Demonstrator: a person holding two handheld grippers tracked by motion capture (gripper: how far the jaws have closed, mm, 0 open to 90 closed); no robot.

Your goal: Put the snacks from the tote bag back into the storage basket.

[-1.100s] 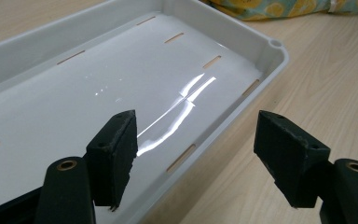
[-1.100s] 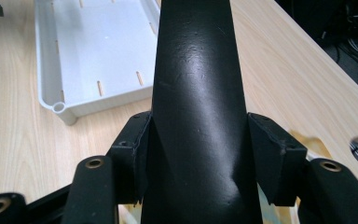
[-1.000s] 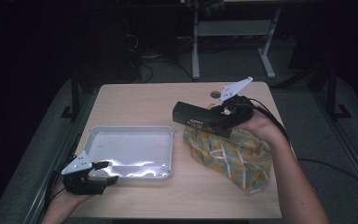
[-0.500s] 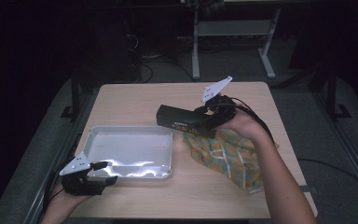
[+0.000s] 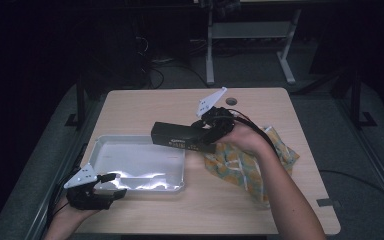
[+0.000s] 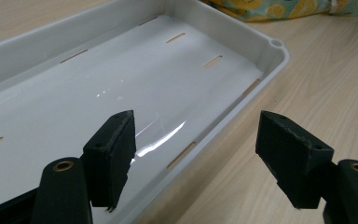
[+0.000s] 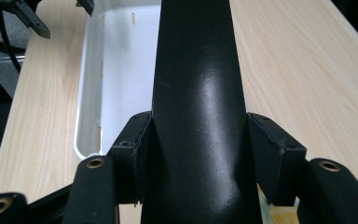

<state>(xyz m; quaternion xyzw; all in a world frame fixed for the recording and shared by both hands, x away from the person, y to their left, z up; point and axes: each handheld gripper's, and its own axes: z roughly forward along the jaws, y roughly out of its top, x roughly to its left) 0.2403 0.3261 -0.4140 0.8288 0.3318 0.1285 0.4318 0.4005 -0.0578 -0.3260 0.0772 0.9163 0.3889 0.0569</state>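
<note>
— Where does the black box (image 5: 180, 138) stand now?

— Off the tabletop (image 5: 145, 105), clamped at one end by the right gripper (image 5: 211, 131), with its free end reaching over the near-right corner region of the white tray (image 5: 106, 145). In the right gripper view the jaws press on both long sides of the box (image 7: 198, 107). The patterned cloth bag (image 5: 252, 160) lies just beyond the hand.

— And the left gripper (image 5: 111, 186)?

— Jaws spread wide around the tray's front rim, one inside the wall, one outside; the pads don't look to be pressing on it. In its own view the tray (image 6: 242, 32) wall runs between the two jaws.

— How would you place the box well?

— I'd judge the job is lowering it into the tray. Keep it level, bring it fully over the floor of the tray so neither end overhangs the rim — then descend and let go only once it rests flat. Steadying the tray first would help.

— Which way does it point?

— Long axis roughly level, running left to right across the tabletop, free end toward the tray — close to the tray's own long side.
</note>
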